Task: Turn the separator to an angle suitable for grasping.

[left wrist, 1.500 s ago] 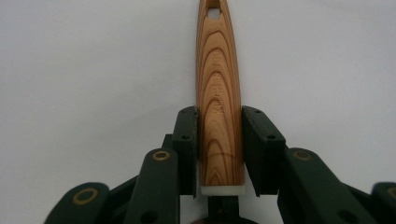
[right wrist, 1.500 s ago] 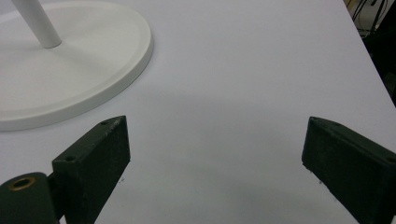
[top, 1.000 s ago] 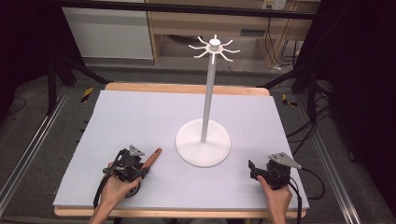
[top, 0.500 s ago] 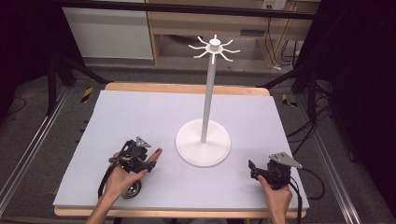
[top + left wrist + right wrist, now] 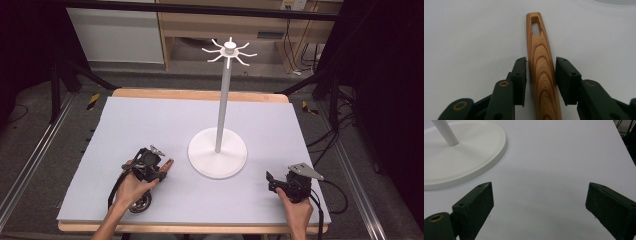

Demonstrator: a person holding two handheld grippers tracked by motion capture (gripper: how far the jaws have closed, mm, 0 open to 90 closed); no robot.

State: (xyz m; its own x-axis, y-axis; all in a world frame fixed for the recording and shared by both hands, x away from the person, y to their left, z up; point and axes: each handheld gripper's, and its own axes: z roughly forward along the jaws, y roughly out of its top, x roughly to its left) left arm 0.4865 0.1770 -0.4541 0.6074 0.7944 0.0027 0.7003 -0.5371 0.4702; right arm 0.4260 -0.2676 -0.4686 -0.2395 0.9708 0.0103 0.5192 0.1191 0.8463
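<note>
The wooden handle [image 5: 541,62] lies flat on the counter [image 5: 150,120], right between the two jaws of the left gripper [image 5: 541,75]. Its long side runs straight out ahead of that gripper, the same way the jaws point. The far end, with a slot hole cut in it, sticks out past the jaw tips toward the white stand [image 5: 218,150].

The jaws are closing in on the wood. There is a thin gap on each side, so they do not squeeze it yet. From above, the left gripper [image 5: 148,167] sits just beside the round foot of the stand.

The right gripper [image 5: 539,202] waits well apart, on the other side of the stand, with its jaws wide open and nothing in them. So the left hand is the near one, and I think it only has to pinch shut to take the handle.
</note>
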